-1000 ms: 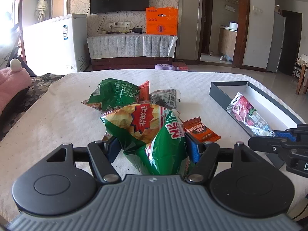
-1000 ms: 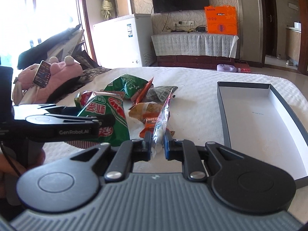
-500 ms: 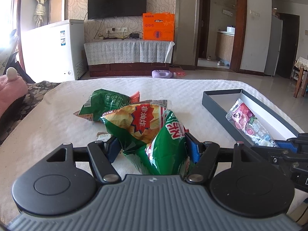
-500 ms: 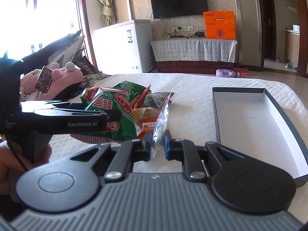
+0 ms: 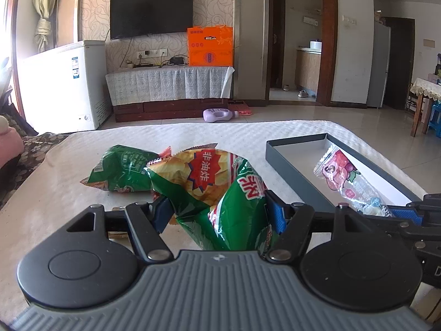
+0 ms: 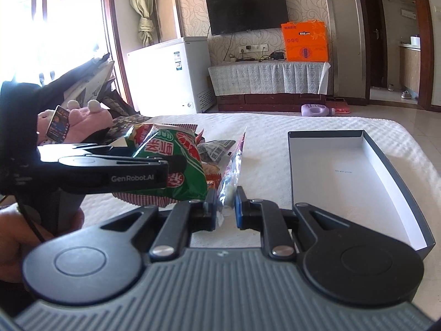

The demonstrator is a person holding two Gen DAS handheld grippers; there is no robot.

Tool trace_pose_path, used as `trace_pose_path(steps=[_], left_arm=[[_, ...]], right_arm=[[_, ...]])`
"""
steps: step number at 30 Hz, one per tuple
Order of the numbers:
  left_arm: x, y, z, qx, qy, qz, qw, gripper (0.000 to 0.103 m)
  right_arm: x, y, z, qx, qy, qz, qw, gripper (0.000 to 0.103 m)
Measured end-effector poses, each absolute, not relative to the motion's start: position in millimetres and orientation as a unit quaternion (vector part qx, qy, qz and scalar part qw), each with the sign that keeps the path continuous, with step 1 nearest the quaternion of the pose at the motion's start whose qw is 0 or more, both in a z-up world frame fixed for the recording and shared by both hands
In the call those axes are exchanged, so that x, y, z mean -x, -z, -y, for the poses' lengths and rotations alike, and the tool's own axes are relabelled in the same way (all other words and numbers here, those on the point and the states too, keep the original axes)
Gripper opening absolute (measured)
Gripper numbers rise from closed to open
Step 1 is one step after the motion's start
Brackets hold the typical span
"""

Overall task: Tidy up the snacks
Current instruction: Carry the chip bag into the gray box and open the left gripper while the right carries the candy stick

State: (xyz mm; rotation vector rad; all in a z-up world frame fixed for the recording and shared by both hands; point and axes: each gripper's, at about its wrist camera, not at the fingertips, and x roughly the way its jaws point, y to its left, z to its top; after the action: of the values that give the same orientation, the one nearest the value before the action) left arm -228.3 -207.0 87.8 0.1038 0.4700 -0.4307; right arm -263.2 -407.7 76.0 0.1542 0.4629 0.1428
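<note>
Each gripper has a ribbed grey housing, two black round discs, black linkage arms with silver screws, and blue pads. The left gripper (image 6: 176, 175) carries white "GenRobot.AI" lettering and a thin black cable. The right gripper (image 6: 224, 207) matches it.

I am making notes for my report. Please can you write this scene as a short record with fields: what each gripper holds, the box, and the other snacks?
left gripper: shut on green chip bag
right gripper: shut on clear candy packet
grey box: open, white inside, nothing lying in it, on the white cloth
other snacks: second green bag and a few small packets, heaped on the cloth
task state: both held snacks not yet in the box
</note>
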Motion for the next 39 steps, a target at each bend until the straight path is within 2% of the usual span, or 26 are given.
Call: trace_pose_path(steps=[20, 39], left_arm=[[224, -85, 275, -0.054, 0.277, -0.218, 0.934, 0.073], [184, -74, 360, -0.038, 0.328, -0.23, 0.915, 0.073]], right_arm=[[270, -81, 457, -0.094, -0.004, -0.206, 0.974, 0.016], [264, -60, 512, -0.117, 0.05, -0.239, 0.963, 0.016]])
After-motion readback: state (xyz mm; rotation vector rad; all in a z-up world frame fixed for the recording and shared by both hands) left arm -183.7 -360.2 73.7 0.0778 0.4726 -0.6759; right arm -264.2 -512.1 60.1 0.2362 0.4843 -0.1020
